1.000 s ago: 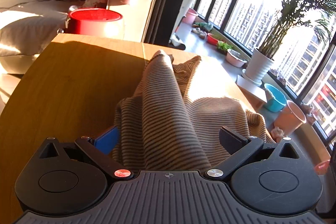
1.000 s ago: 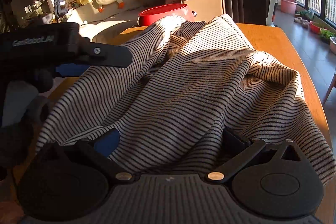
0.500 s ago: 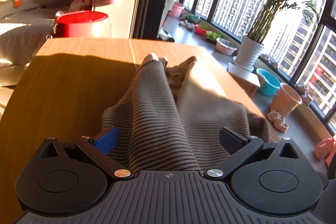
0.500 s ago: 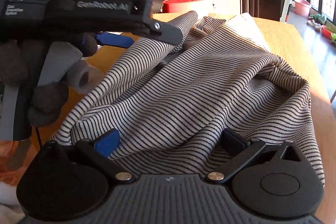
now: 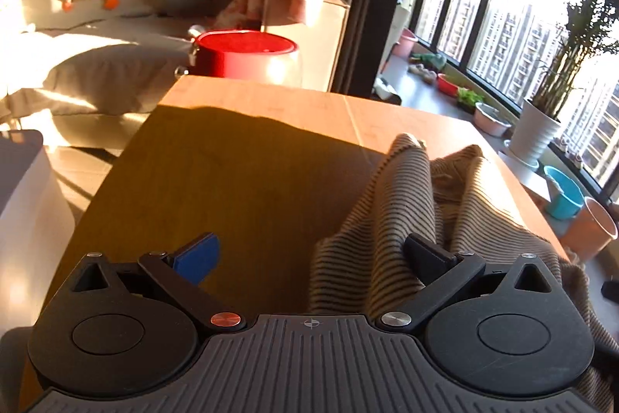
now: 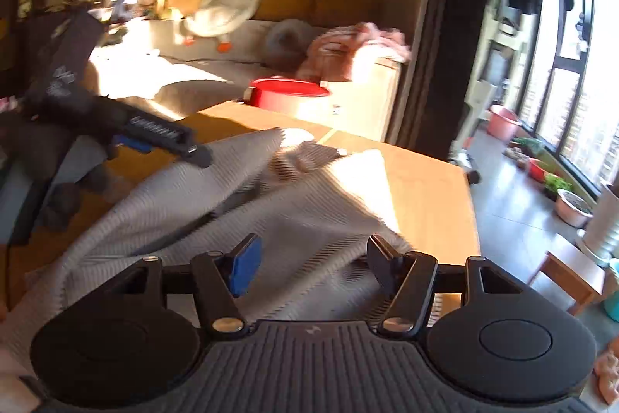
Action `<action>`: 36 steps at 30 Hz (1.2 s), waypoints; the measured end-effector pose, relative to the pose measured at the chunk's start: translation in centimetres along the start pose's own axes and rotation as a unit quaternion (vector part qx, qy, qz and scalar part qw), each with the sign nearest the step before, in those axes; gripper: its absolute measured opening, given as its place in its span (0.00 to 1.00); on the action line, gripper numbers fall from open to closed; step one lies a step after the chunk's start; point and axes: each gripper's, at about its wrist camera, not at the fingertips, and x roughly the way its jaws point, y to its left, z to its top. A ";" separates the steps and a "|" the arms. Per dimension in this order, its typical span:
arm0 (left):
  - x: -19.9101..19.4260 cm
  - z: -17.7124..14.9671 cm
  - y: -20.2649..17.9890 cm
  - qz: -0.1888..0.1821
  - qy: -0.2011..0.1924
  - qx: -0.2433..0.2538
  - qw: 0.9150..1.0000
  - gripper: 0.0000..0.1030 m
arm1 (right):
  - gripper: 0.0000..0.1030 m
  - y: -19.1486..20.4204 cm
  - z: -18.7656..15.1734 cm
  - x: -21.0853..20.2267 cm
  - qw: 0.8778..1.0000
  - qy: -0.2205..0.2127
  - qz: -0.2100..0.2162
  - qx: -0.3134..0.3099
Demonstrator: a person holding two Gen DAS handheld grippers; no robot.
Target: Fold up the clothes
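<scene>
A second ago the striped knit garment (image 5: 402, 219) filled the gap between my left jaws; now it has slid toward their right side, and bare wood shows between them. My left gripper (image 5: 309, 258) stands wide open: the blue-padded finger hangs clear over the wooden counter (image 5: 240, 173), while the black finger is pressed into a fold of the cloth without any grip.

My right gripper (image 6: 309, 266) was spread to its widest a moment back; its jaws are closing now, with the garment (image 6: 294, 219) lying between and under them, the pads not yet pinching it. That view is blurred, and it has tilted since the earlier picture.

The garment is a soft, ribbed knit in thin dark and pale stripes, bunched into long ridges and lying toward the counter's right edge, near the window side. The counter is smooth, warm-toned wood with a rounded near corner and a straight seam running across it. Beyond its far edge stands a round red tub (image 5: 243, 59) with a glossy wall.
</scene>
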 end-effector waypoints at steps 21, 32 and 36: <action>4.2 -0.2 -4.2 -0.084 0.053 0.039 0.994 1.00 | 0.66 -5.7 2.7 7.4 0.989 0.017 0.001 0.149; 3.2 -1.9 -0.8 -0.073 0.050 0.064 0.994 0.46 | 0.60 -4.3 -0.3 9.4 0.992 0.046 0.020 0.114; 3.0 -0.9 -0.6 -0.049 0.019 0.085 0.995 0.36 | 0.60 -4.5 -0.3 9.2 0.991 0.042 0.019 0.123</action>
